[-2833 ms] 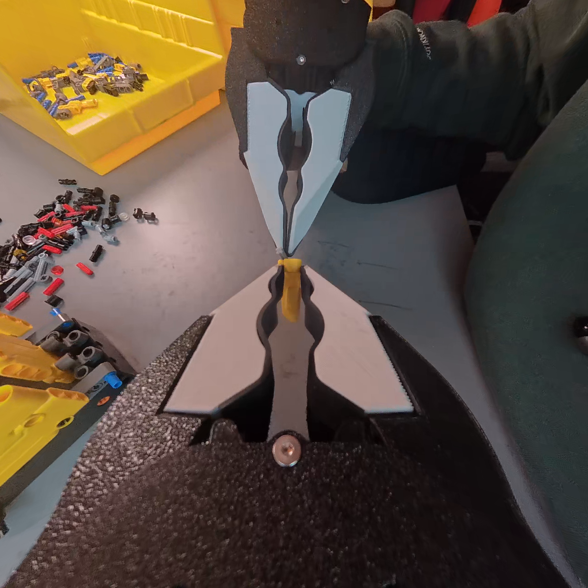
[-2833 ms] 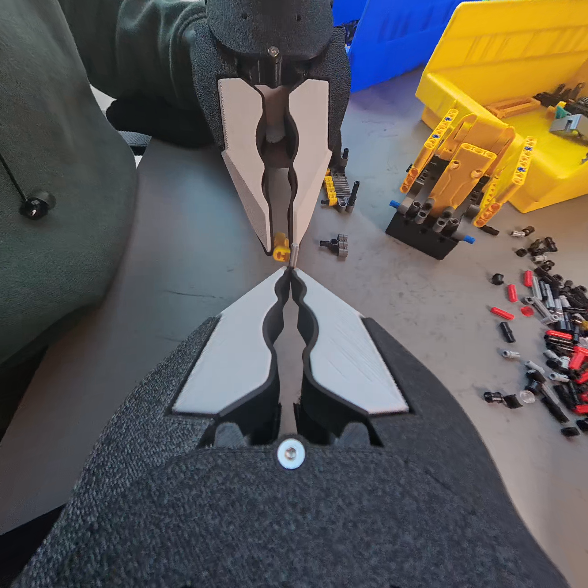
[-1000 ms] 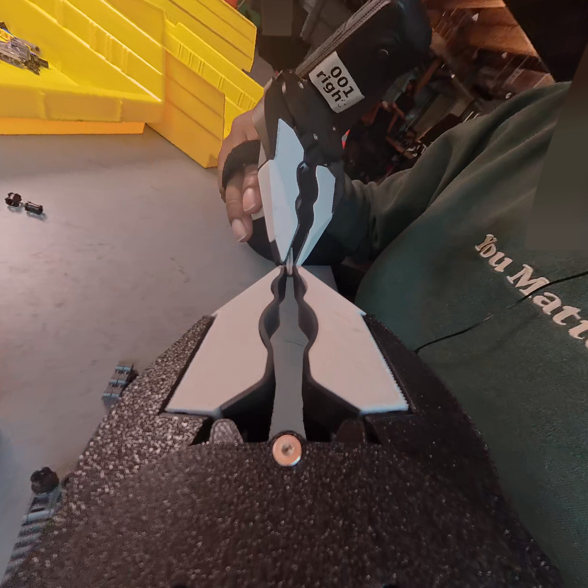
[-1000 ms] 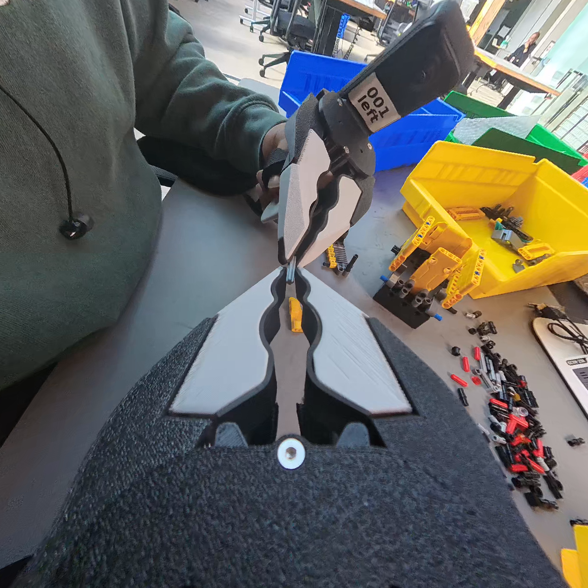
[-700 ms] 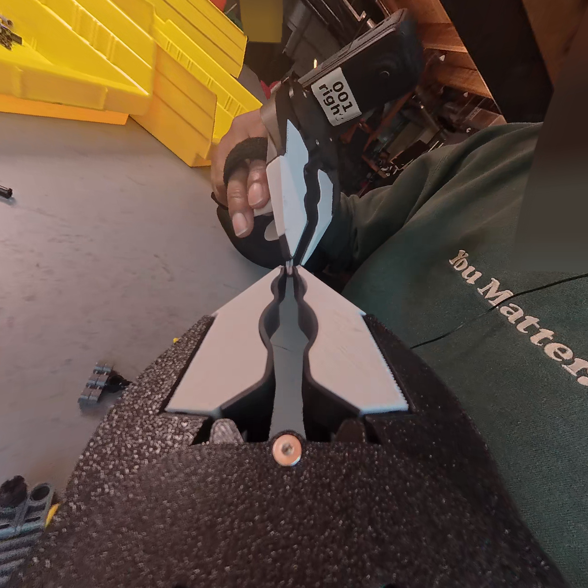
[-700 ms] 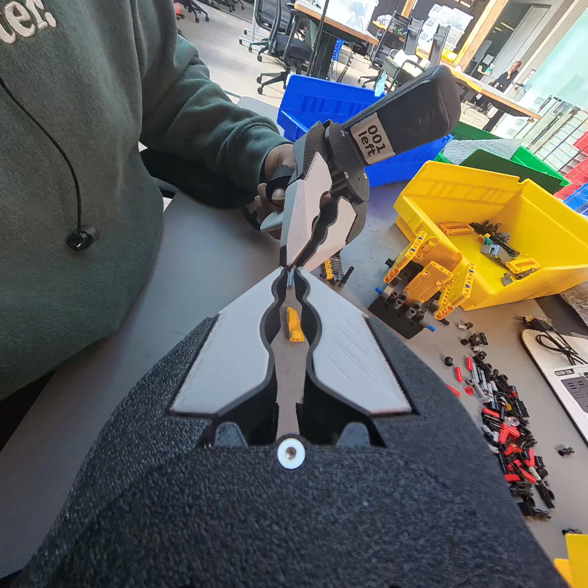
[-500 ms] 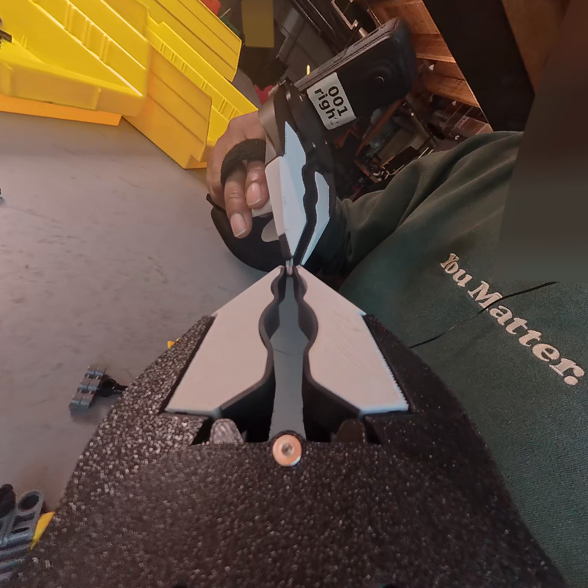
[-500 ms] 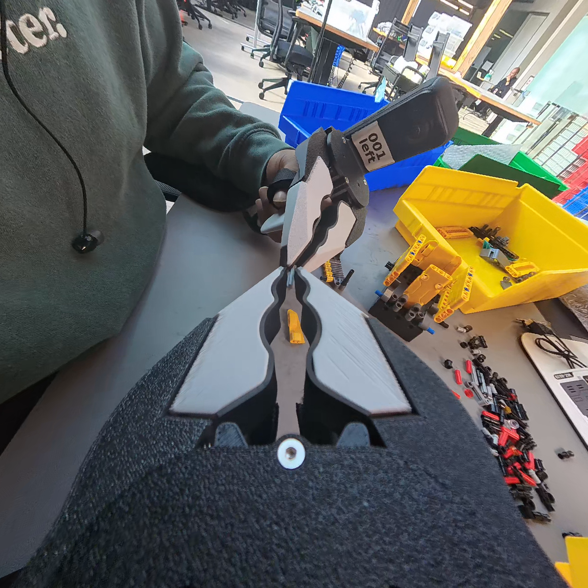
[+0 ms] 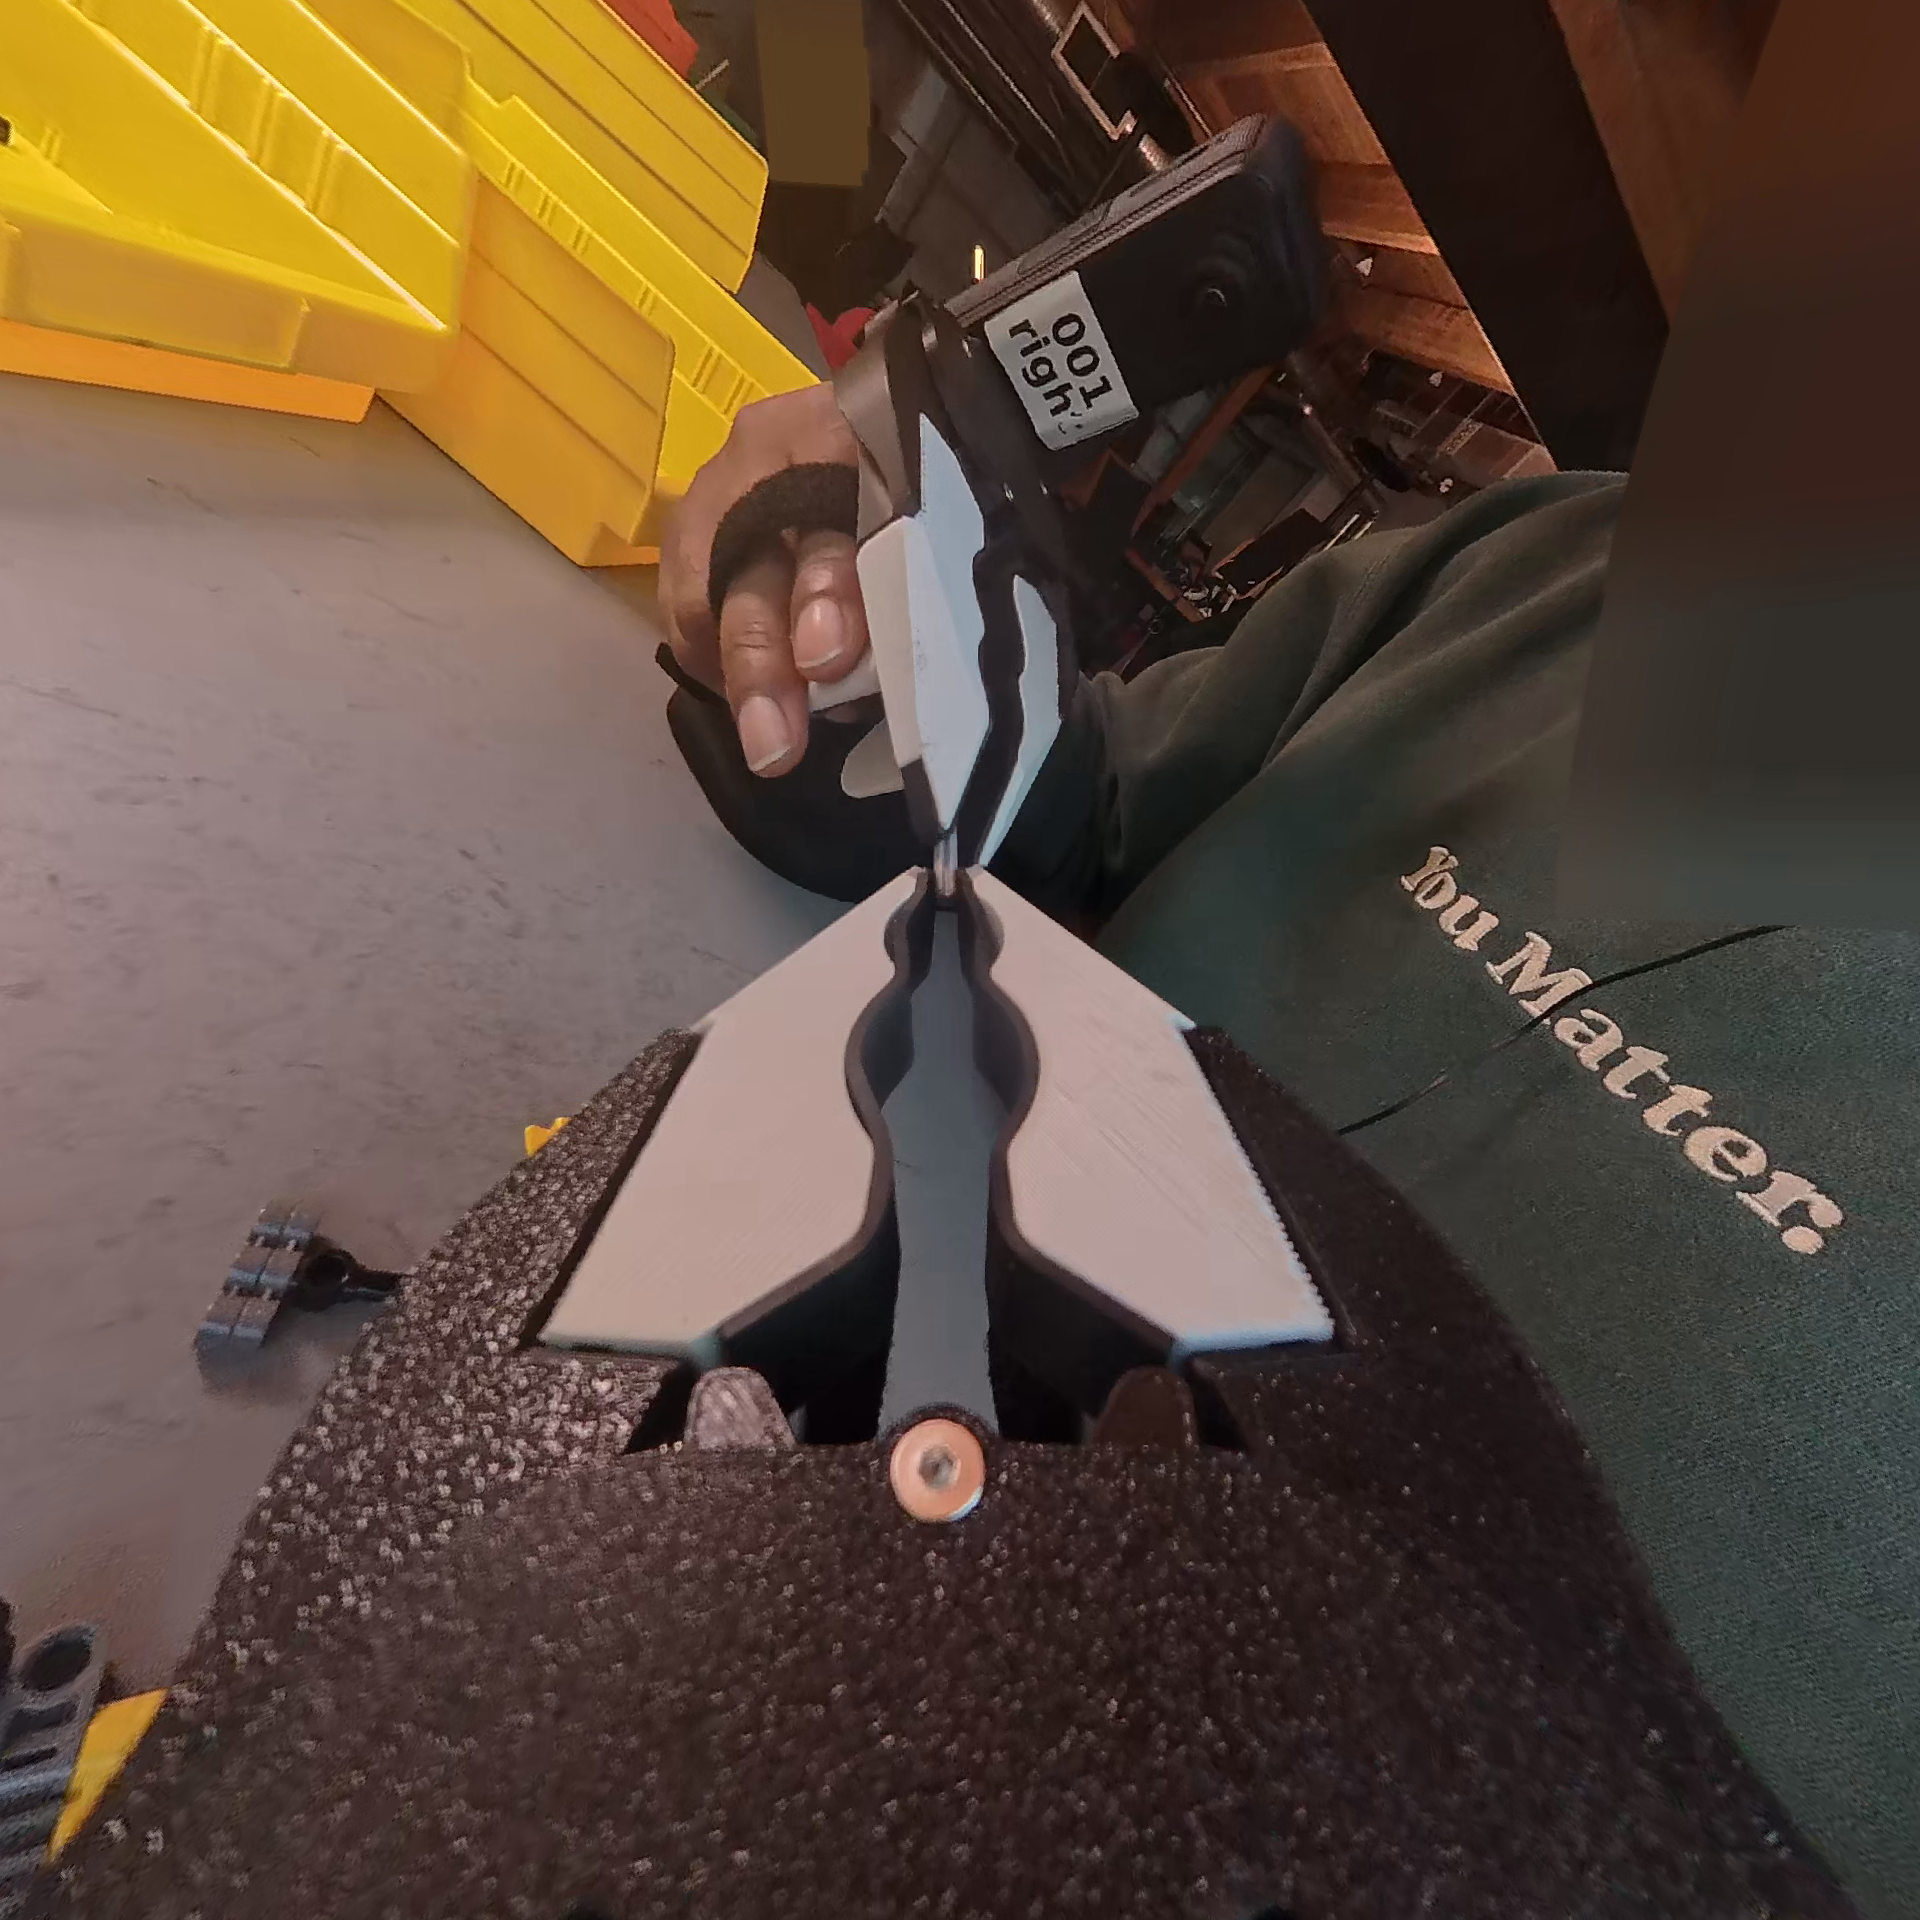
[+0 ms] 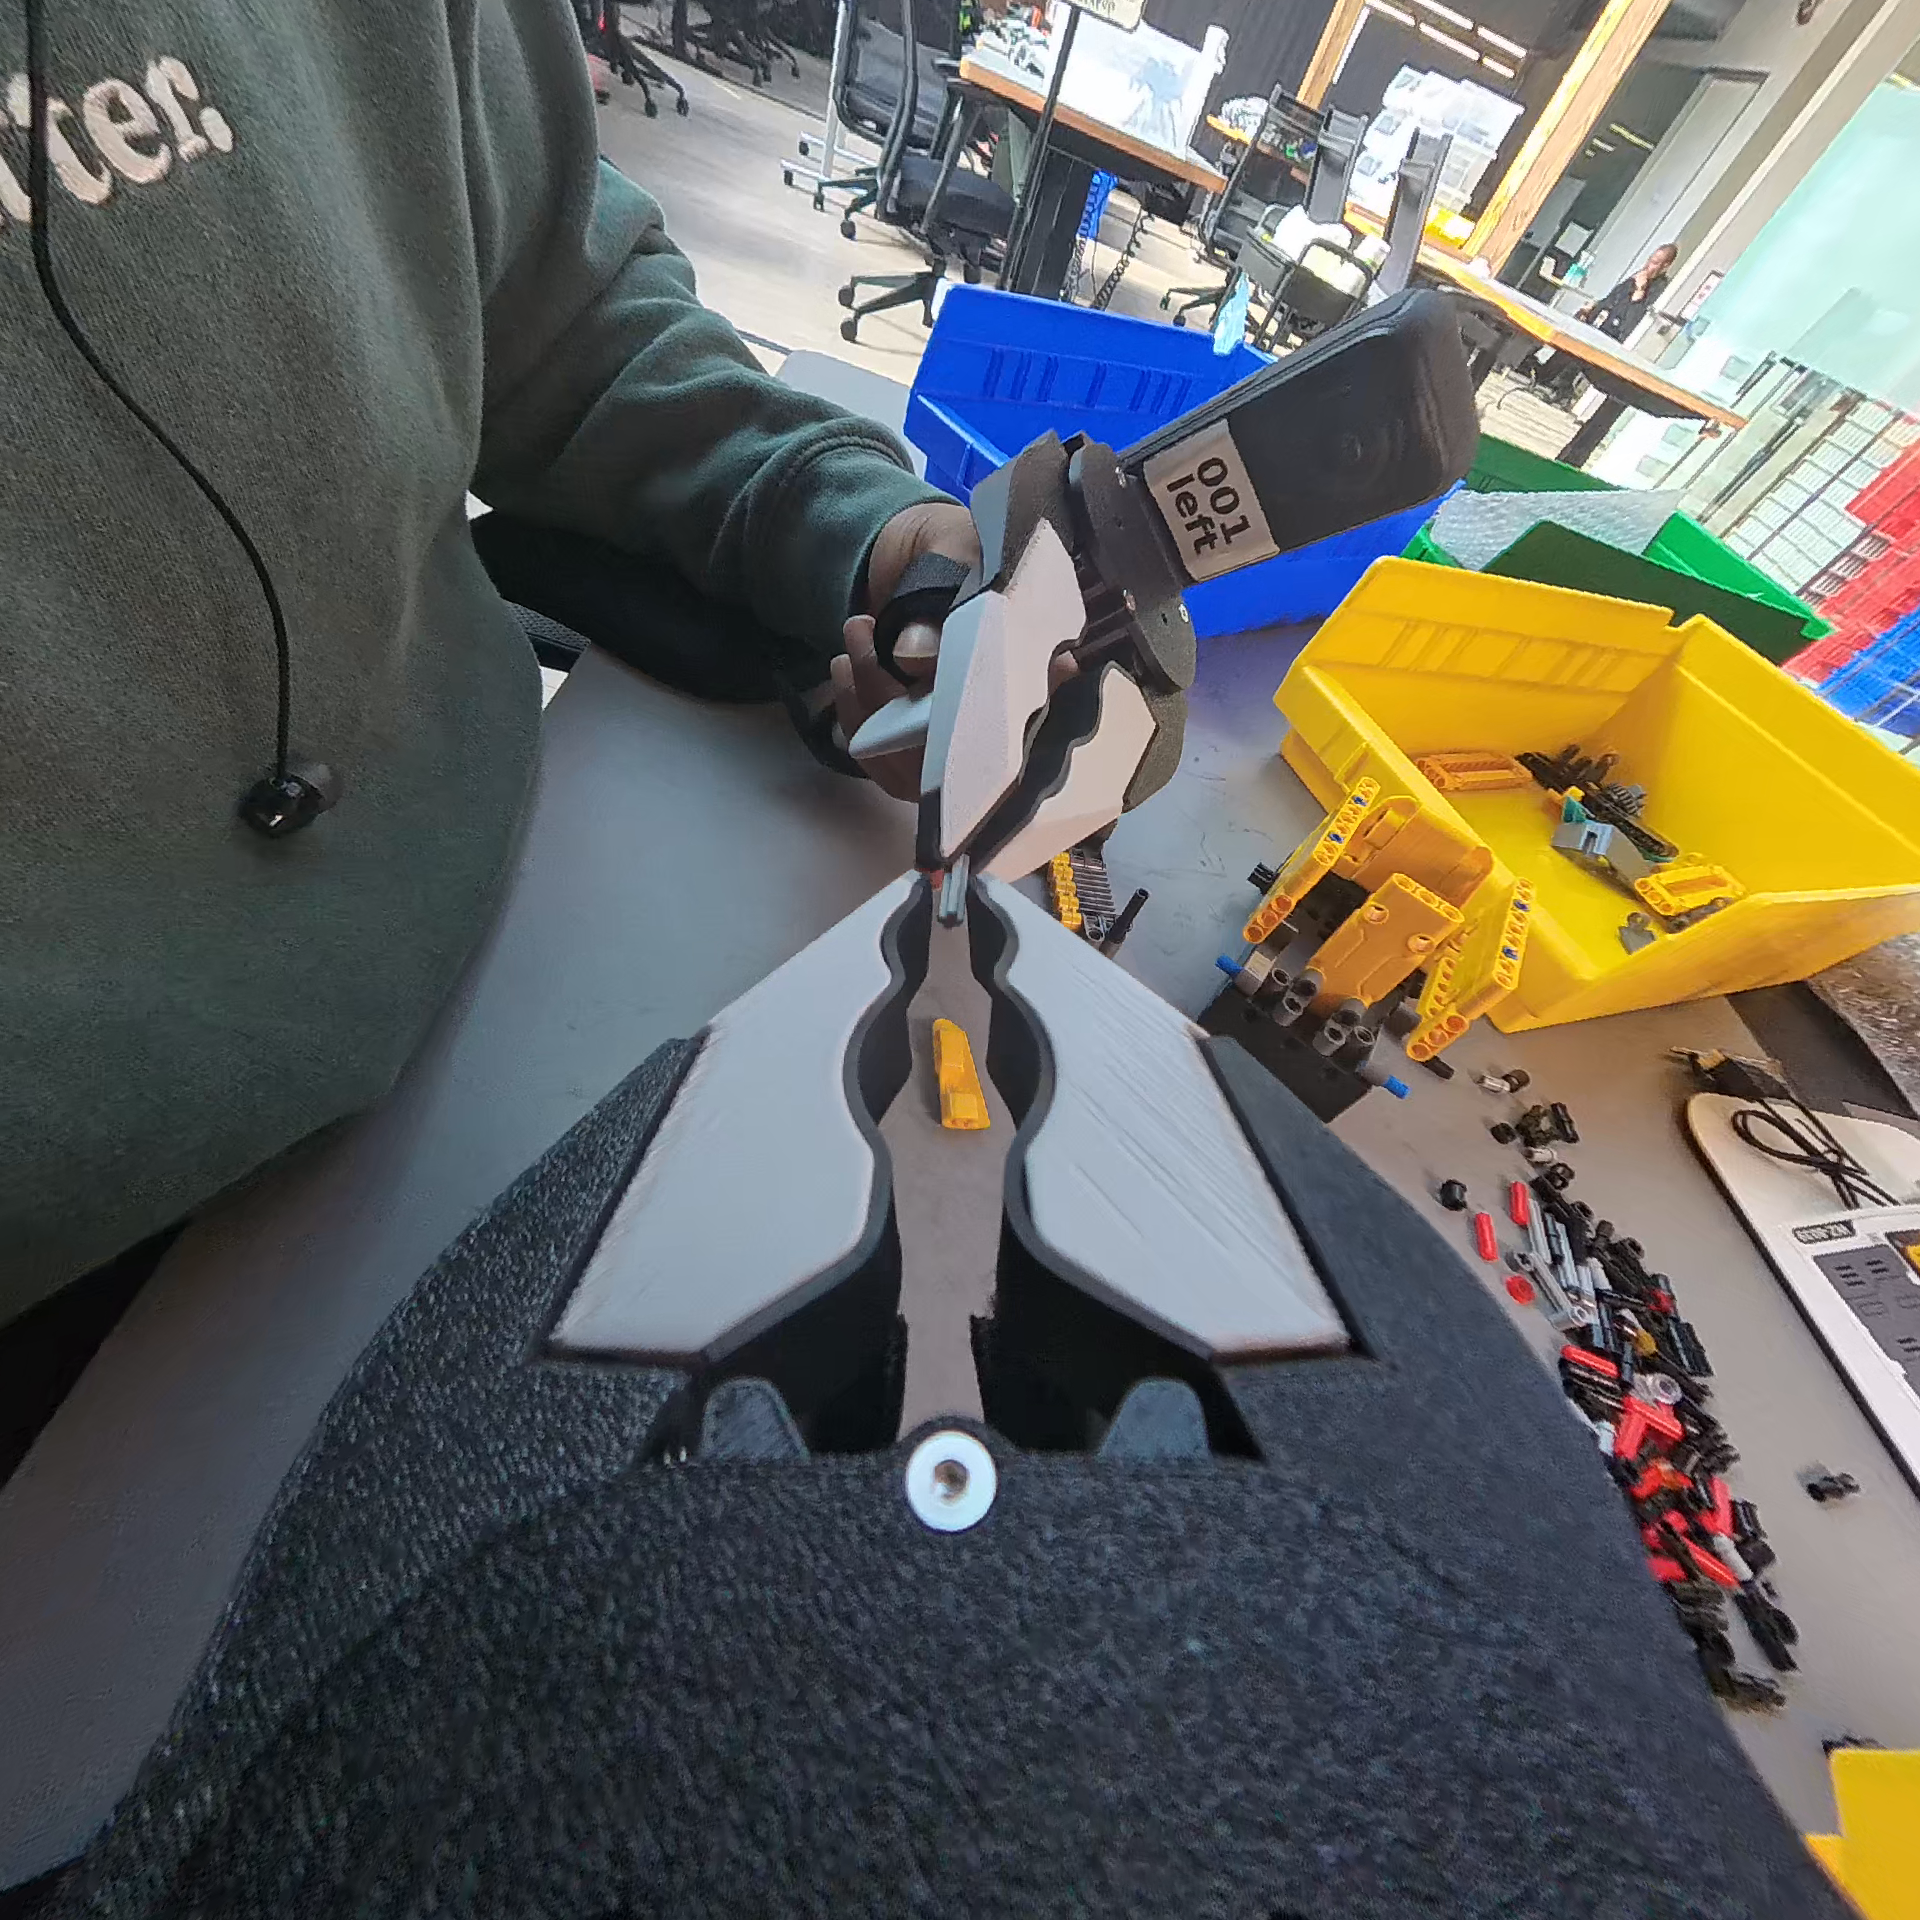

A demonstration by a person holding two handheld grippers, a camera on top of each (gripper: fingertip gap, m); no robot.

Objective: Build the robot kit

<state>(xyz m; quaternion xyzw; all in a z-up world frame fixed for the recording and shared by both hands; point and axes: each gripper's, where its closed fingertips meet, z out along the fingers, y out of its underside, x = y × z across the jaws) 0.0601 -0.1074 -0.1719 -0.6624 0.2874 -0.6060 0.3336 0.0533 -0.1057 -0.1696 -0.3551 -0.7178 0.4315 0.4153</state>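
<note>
A grey counter [image 10: 665,935] in a big open workshop, desks and chairs far behind, and both tools meet tip to tip above it. The left hand-held gripper [image 9: 943,896] is clenched, its tips pinched on a small grey pin [image 10: 949,900]; the right hand-held gripper [image 10: 943,891] is clenched on the other end of that same pin, so the little piece sits between the two noses, off the counter. A speck of red shows at the pin's far end, too small to make out. Straight below, seen through the right tool's gap, a small yellow piece [image 10: 958,1074] lies flat on the counter. Just beyond the tips, a short yellow-and-black strip of parts [image 10: 1086,896]. Out to the right stands a yellow and black brick model [image 10: 1371,951], touching an open yellow bin [image 10: 1704,748] with a few parts inside. Nearer, a scatter of red, black and grey small parts [image 10: 1631,1351], with a printed sheet [image 10: 1860,1288] beside them. A blue bin [image 10: 1070,384] sits farther back. In the left view, more yellow bins [image 9: 312,208] line the counter's far side.
</note>
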